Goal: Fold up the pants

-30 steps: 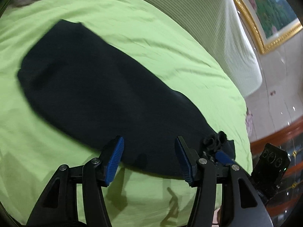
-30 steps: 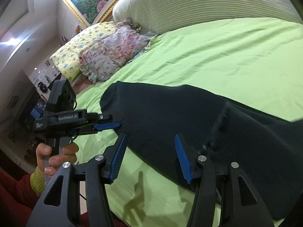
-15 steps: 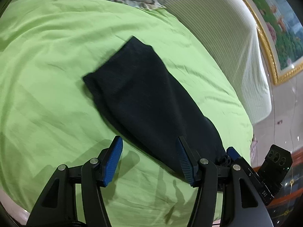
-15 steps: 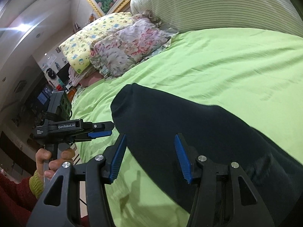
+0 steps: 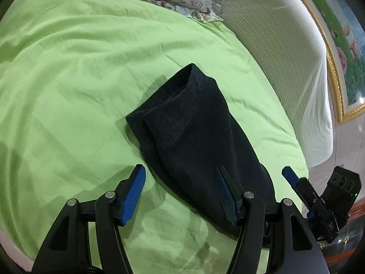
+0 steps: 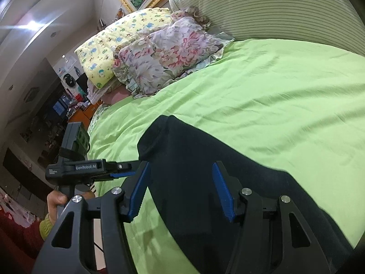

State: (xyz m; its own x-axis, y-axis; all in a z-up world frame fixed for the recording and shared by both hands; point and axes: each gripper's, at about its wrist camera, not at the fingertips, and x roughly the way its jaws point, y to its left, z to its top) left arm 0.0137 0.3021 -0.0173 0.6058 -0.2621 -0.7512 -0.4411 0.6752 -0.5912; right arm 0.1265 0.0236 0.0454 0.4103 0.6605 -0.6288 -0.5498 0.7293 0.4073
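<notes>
Pants (image 5: 196, 137), dark and already doubled lengthwise into one long strip, lie flat on the green bedsheet (image 5: 79, 80), running from an open cuff end out in the middle of the bed back toward the near edge where both tools are held. Left gripper (image 5: 182, 194) hangs above the near stretch of the strip with its jaws opening; cloth is seen below and between the blue pads but neither pad presses on it, so nothing is grasped. Right gripper (image 6: 180, 191) is likewise empty, jaws opening, poised over the dark fabric nearer the bed edge, with the strip passing beneath it. A hand (image 6: 56, 202) holding the left tool shows at the left of the right wrist view. Floral pillows (image 6: 166, 52) and a striped headboard (image 6: 273, 9) sit well apart from the garment and do not obstruct. Judgement: the lengthwise fold appears done and a crosswise fold is the likely step in hand. To do it well, each tool should take one corner of the same end, pinching both layers together, so the stack does not split. The end should be lifted only enough to clear the sheet, carried straight along the strip, and laid edge upon edge. The far cuff gapes slightly and may need flattening. Uneven grip on the two corners would skew the fold.
</notes>
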